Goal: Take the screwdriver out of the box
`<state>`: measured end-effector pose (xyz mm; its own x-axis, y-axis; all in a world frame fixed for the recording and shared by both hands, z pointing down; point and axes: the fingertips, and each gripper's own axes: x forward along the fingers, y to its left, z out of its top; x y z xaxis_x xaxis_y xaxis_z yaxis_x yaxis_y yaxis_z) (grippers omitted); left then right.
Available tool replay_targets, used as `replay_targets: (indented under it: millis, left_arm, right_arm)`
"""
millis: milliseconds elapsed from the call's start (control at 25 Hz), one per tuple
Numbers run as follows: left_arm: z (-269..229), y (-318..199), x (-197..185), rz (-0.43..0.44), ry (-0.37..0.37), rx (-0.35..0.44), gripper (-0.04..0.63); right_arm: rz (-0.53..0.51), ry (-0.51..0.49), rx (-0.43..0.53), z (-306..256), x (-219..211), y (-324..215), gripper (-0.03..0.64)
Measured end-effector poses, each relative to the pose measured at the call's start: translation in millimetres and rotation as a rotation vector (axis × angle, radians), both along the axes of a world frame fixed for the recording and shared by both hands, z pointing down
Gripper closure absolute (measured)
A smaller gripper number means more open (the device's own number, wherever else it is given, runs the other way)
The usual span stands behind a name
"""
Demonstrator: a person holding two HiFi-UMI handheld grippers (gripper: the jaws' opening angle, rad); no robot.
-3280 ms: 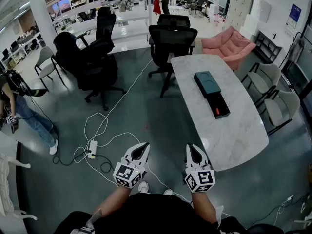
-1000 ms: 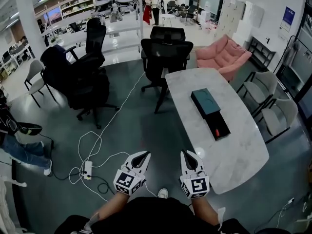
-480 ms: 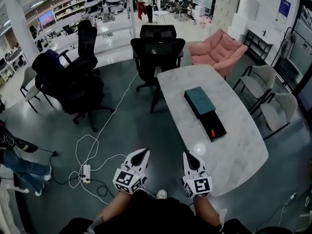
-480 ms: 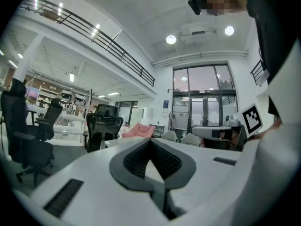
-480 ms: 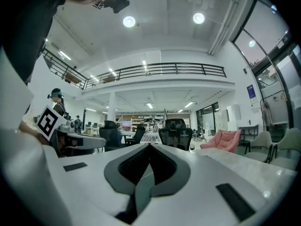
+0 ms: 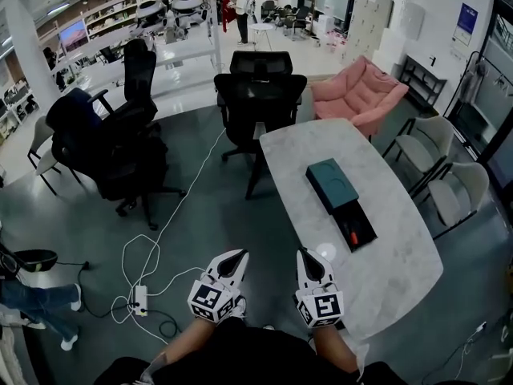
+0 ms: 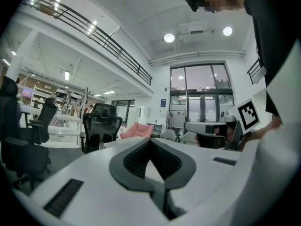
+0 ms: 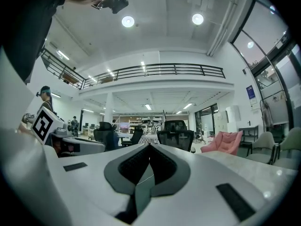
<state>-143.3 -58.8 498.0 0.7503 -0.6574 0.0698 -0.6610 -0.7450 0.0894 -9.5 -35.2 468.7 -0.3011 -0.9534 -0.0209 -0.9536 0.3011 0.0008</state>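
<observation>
The person holds the two grippers low in front of the body, side by side and pointing level. The left gripper (image 6: pixel 237 256) has its jaws closed, tips together, with nothing between them. The right gripper (image 6: pixel 306 255) is closed too, and it holds nothing. Each has a cube with black and white squares on its back. The left gripper hangs over the grey floor. The right gripper is just beside the near end of a white stone table (image 6: pixel 393 275). On the middle of that table lies a long box (image 6: pixel 333 184) with a dark green top. A black tray (image 6: pixel 361 223) sticks out of its near end. In the tray lies a small red thing, the screwdriver (image 6: pixel 353 237); it is too small to see well. The box is well apart from both grippers, farther along the table and to the right. At the far end of the table stand two black office chairs (image 6: pixel 260 95). A pink armchair (image 6: pixel 361 95) sits behind the table. Two light grey chairs (image 6: pixel 453 195) stand on its right side. More black chairs (image 6: pixel 112 147) are on the left. A white cable (image 6: pixel 160 243) curls across the floor to a power strip (image 6: pixel 140 299) near the left gripper.
</observation>
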Motion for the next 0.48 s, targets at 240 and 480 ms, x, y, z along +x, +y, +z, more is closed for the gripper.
replay_targets:
  millis: [240, 480]
  left_arm:
    - [-9, -53, -10, 0.051, -0.007, 0.030, 0.589]
    - [-10, -92, -14, 0.128, -0.008, 0.037, 0.589]
  right_arm:
    - [0.056, 0.009, 0.020, -11, -10, -50, 0.594]
    - [0.124, 0.008, 0.011, -11, -21, -77, 0.594]
